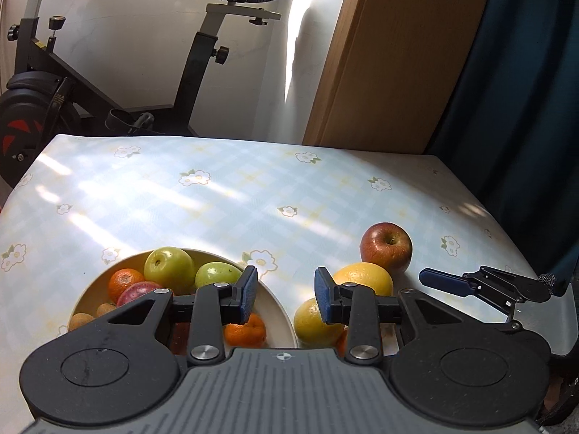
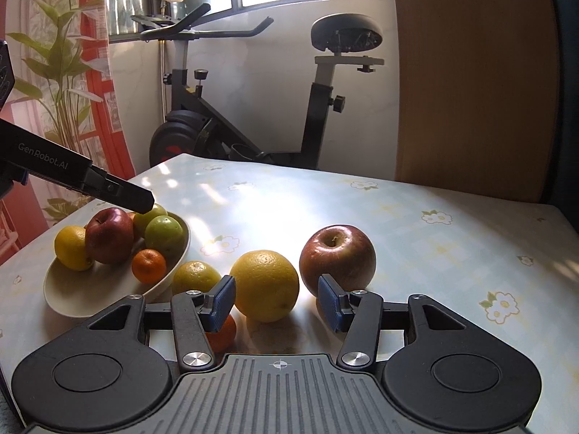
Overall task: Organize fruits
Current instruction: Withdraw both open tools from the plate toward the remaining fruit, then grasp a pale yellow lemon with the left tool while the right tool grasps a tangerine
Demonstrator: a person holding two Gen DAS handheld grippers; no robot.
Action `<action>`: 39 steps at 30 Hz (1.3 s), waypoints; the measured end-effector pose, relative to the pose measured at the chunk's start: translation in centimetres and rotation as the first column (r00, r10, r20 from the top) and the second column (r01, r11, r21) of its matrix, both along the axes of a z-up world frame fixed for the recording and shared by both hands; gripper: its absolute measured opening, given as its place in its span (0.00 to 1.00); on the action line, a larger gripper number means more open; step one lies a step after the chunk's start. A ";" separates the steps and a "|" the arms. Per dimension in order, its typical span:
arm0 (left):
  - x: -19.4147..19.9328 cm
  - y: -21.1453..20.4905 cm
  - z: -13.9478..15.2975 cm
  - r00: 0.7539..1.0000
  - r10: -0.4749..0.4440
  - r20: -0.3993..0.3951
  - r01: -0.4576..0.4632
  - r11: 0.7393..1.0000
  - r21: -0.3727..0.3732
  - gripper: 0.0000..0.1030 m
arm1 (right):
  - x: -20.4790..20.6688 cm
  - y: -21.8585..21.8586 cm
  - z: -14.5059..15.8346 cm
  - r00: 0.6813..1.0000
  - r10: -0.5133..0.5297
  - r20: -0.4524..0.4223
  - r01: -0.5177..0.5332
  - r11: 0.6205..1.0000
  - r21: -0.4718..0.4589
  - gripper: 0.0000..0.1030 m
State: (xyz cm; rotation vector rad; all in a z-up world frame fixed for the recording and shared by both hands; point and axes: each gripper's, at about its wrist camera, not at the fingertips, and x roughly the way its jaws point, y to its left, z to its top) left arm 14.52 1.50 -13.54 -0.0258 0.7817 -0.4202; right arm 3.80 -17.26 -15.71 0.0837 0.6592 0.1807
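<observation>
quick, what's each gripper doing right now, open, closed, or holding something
Left gripper: open, holding nothing, above the bowl's rim.
Right gripper: open, holding nothing, aimed at the big orange.

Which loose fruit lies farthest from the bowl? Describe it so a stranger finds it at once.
Start at the cream bowl of fruit on the flowered tablecloth. A row of loose fruit runs away from it: a small yellow-green citrus, a large orange, then the red apple at the far end. It is the only red, stemmed fruit outside the bowl.
</observation>
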 end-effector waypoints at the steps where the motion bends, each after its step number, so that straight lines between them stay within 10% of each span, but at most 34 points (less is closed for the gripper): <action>1: -0.1 -0.2 -0.1 1.000 0.000 -0.001 0.000 1.000 0.001 0.35 | -0.2 0.1 -0.1 1.000 -0.002 -0.003 0.002 1.000 0.006 0.46; 39: -3.6 0.2 -2.1 0.991 0.133 -0.024 -0.133 0.991 -0.012 0.35 | -0.7 3.6 -2.6 0.983 0.178 -0.042 -0.179 0.983 -0.027 0.35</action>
